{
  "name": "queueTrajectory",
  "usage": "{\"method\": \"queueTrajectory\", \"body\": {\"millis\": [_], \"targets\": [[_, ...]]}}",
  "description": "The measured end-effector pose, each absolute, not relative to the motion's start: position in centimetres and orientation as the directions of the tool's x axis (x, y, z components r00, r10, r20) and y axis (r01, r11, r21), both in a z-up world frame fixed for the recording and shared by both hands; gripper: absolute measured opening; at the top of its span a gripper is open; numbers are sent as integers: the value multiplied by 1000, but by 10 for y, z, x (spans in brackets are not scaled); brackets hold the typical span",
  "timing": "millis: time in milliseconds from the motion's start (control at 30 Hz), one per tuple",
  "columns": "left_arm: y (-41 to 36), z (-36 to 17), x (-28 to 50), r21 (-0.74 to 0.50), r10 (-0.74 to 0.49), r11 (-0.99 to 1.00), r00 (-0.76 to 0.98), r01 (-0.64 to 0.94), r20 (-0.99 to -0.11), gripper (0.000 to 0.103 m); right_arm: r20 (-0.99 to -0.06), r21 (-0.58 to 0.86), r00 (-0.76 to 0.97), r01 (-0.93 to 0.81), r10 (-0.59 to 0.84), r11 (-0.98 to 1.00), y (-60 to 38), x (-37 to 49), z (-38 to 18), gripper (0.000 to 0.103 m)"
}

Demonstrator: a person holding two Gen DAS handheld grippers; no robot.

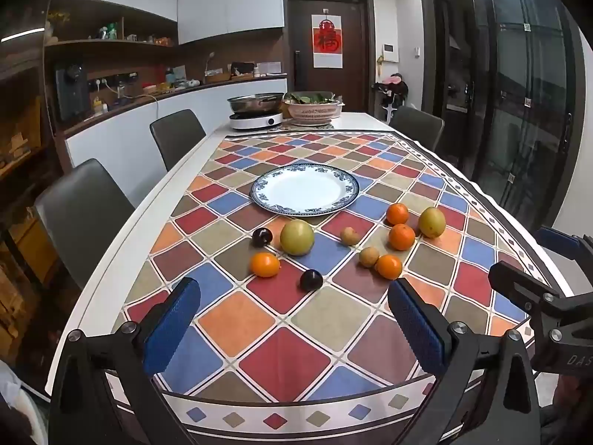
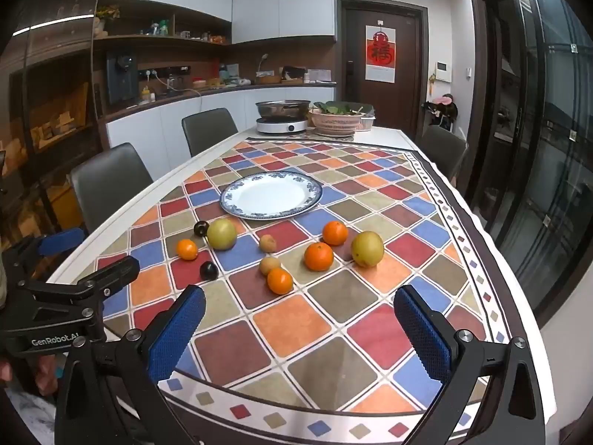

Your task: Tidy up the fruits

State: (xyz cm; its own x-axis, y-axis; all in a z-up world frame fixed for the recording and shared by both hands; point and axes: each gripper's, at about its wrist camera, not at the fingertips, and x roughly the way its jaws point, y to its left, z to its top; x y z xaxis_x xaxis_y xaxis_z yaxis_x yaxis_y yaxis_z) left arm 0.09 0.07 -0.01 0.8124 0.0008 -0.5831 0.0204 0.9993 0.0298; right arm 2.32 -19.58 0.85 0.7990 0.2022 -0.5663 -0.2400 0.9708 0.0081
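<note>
Ten fruits [image 2: 318, 256] lie loose on the bench [image 1: 259, 352] before the empty plate [image 2: 272, 194]; both my grippers' fingers [image 2: 174, 337] spread, released. Nothing started; I'd reach for the nearest orange [image 2: 280, 280].

Shelf items [image 1: 111, 33] too small.

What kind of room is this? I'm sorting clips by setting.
Probably a home kitchen-dining room: a long dining table under a checked multicoloured tablecloth, grey upholstered chairs alongside it, and a steel pot on a white induction hob at its far end.
</note>
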Motion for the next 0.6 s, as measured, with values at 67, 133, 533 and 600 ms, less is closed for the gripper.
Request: {"method": "queueTrajectory", "body": {"millis": [67,133,533,600], "targets": [[2,0,2,28,-3,999,813,23,-582,103,-560,6,804,-239,201,971,-196,23,8,102],[3,-1,3,31,2,999,815,20,-579,103,-562,8,802,-239,202,971,-196,24,8,102],[-1,2,0,35,8,999,826,14,-564,103,-557,6,806,-240,202,971,-196,22,8,102],[1,4,-3,36,7,999,827,16,-562,103,-557,6,805,-240,202,971,-196,22,8,102]]}}
